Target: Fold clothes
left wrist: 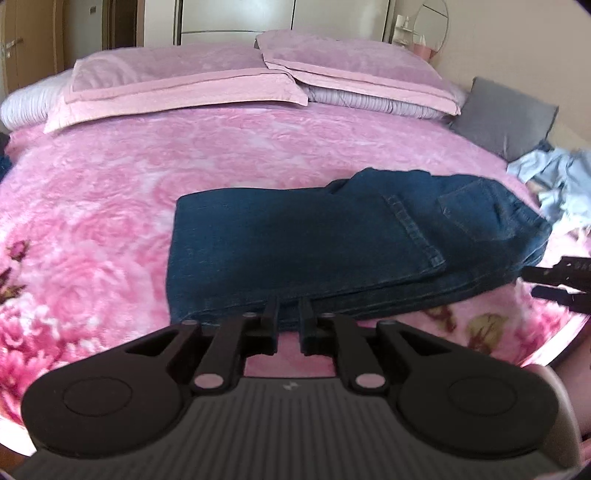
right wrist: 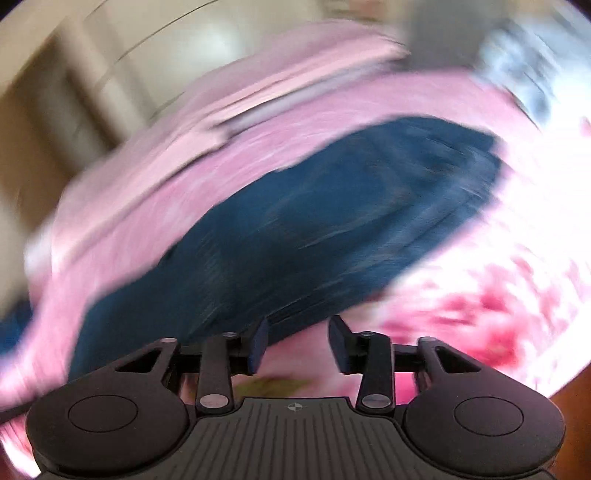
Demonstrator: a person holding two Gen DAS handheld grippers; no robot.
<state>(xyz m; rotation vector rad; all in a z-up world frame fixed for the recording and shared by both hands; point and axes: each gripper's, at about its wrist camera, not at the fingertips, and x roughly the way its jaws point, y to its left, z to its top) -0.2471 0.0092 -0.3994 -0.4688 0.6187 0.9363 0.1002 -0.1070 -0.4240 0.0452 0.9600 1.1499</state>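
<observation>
A pair of dark blue jeans (left wrist: pixel 332 251) lies folded into a thick rectangle on the pink floral blanket (left wrist: pixel 110 206). My left gripper (left wrist: pixel 290 308) hovers at the near edge of the jeans, its jaws only a narrow gap apart and nothing between them. The right gripper (left wrist: pixel 554 284) shows as black fingers at the right edge of that view, just off the jeans' waistband end. The right wrist view is heavily motion-blurred. There the right gripper (right wrist: pixel 298 332) stands open and empty just short of the jeans (right wrist: pixel 295 221).
Two pink pillows (left wrist: pixel 184 81) lie across the head of the bed. A grey cushion (left wrist: pixel 506 114) and a heap of light blue clothes (left wrist: pixel 554 181) sit at the right. Wardrobe doors (left wrist: pixel 236 18) and a round mirror (left wrist: pixel 430 22) stand behind.
</observation>
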